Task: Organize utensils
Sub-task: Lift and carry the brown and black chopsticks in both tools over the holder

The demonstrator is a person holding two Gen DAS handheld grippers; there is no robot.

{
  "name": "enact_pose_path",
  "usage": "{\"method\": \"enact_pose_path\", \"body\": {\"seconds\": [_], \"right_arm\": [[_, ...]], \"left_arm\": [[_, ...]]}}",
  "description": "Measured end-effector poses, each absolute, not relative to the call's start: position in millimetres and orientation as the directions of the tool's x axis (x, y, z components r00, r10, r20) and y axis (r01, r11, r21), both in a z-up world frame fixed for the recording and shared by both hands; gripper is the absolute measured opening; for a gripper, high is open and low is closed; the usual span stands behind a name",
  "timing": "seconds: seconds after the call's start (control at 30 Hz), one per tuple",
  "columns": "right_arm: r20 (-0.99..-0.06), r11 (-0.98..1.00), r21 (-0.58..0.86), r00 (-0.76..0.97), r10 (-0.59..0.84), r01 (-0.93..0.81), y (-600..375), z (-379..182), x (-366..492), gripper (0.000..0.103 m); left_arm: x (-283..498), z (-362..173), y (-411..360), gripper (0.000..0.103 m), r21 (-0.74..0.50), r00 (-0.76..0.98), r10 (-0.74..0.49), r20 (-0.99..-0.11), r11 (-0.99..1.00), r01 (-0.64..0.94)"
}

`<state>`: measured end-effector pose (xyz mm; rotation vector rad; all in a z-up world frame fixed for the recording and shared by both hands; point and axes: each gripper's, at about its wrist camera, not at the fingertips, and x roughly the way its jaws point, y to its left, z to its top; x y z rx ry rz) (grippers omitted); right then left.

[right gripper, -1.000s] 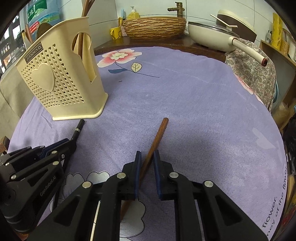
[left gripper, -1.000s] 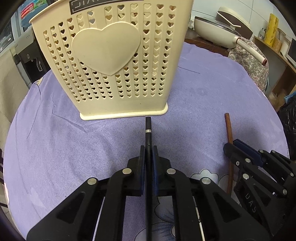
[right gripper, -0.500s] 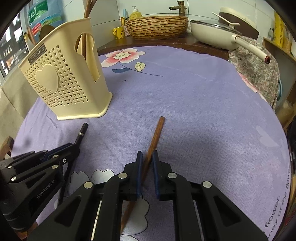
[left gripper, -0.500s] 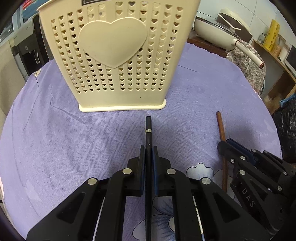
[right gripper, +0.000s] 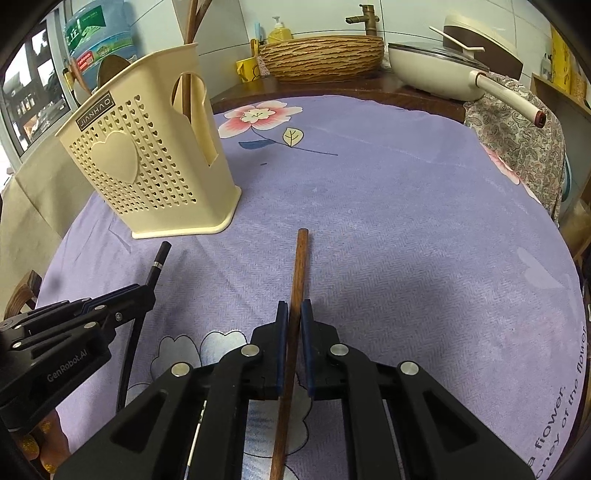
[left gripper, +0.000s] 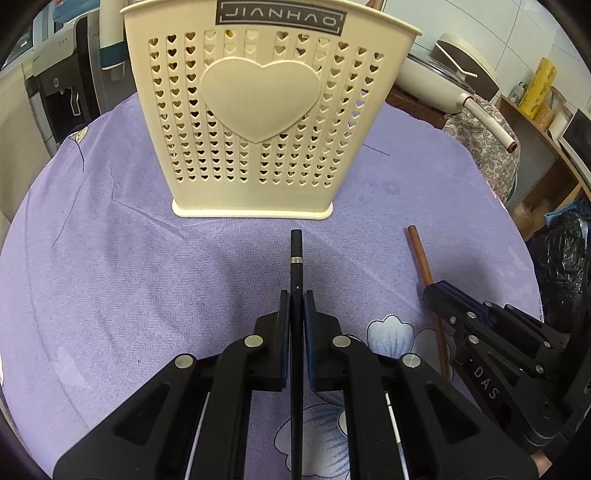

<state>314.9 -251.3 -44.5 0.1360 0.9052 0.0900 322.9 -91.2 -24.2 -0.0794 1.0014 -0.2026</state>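
So both claws have a stick each right now. The left claw (left gripper: 296, 295) is pinched tight around a black utensil handle (left gripper: 296, 258) with a thin silver ring near its far end. It runs straight out between the two fingers, tip pointing at the cream utensil caddy (left gripper: 258, 122) and ending just short of its base without touching it. The right-wrist view shows the same black handle (right gripper: 158, 262) poking out of the left claw (right gripper: 142, 291) at the lower left.

The right claw (right gripper: 293, 308) is pressed onto a brown wooden stick (right gripper: 300, 266) — looks like a chopstick or a wooden handle, can't tell which. It passes between the blue-padded fingers and points forward over the open cloth, its far end well apart from the caddy (right gripper: 147, 162). From the left camera you see that stick (left gripper: 421, 258) off to the right, with the right claw (left gripper: 437, 291) closed around it.

The caddy stands upright on the purple flowered tablecloth (right gripper: 406, 221) covering the round surface. It's full of little heart-shaped holes, has one big raised heart on the front and a JIANHAO label up top. A few wooden utensils (right gripper: 192, 22) already stick up out of its far compartment.

Background stuff: a cream pan with a lid (right gripper: 450, 62) and a woven basket (right gripper: 325, 55) behind the surface, plus a water bottle (right gripper: 99, 44) off left.
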Motion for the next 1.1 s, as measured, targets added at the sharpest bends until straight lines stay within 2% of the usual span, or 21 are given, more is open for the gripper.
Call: {"method": "enact_pose_path", "body": {"seconds": [0.33, 0.83, 1.1], "right_arm": [[-0.715, 0.98, 0.178, 0.674, 0.187, -0.084, -247.2, -14.4, 294.1, 0.007], [-0.561, 0.947, 0.183, 0.763, 0.321, -0.264, -241.7, 68.3, 222.2, 0.007], [-0.518, 0.942, 0.118, 0.79, 0.329, -0.315, -235.6, 94.8, 193.5, 0.007]], "left_arm": [[305.6, 3.8, -79.7, 0.007, -0.189, 0.567, -0.245, -0.787, 0.969, 0.157], [229.5, 92.5, -46.3, 0.007, -0.24, 0.678, -0.364, -0.638, 0.931, 0.275], [195.6, 124.2, -29.9, 0.007, -0.233, 0.719, -0.387, -0.577, 0.922, 0.309]]}}
